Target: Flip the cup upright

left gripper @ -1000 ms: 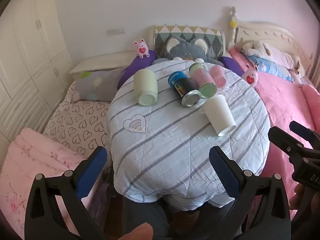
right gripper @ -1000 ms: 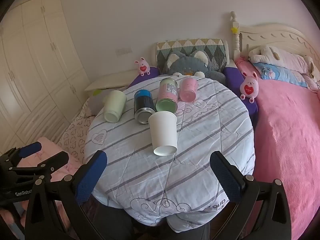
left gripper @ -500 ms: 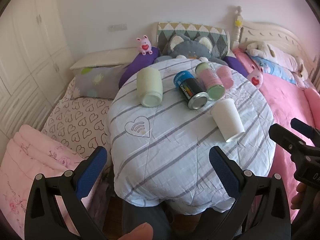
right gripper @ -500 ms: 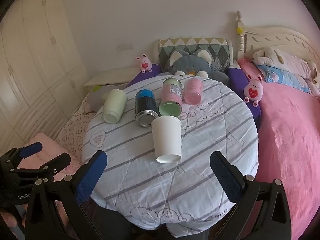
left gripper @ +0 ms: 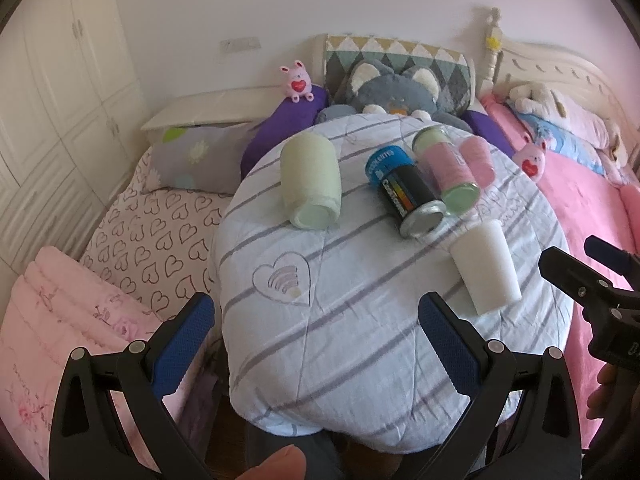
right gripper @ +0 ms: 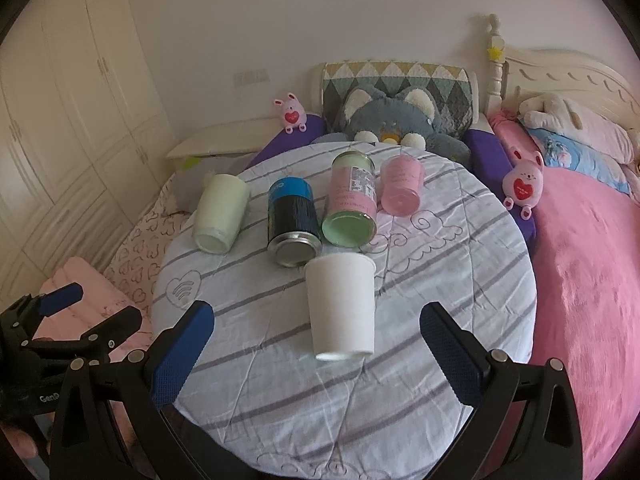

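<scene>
A white paper cup [right gripper: 342, 306] lies on its side on the round table with a striped cloth [right gripper: 440, 280], one end toward me. It also shows in the left wrist view [left gripper: 484, 266], at the table's right. My right gripper [right gripper: 316, 350] is open and empty, just short of the cup, jaws to either side of it. My left gripper [left gripper: 316, 344] is open and empty over the table's near left edge. The right gripper shows at the right edge of the left wrist view [left gripper: 592, 280].
Behind the cup lie a pale green cup [right gripper: 220, 214], a blue-black can [right gripper: 292, 222], a pink-green bottle [right gripper: 352, 204] and a pink cup [right gripper: 401, 192], all on their sides. Beds with plush toys surround the table; a wardrobe [right gripper: 60, 120] stands left.
Both grippers have moved forward toward the table; the white cup looks larger and closer between the right jaws. Nothing on the table has moved.
</scene>
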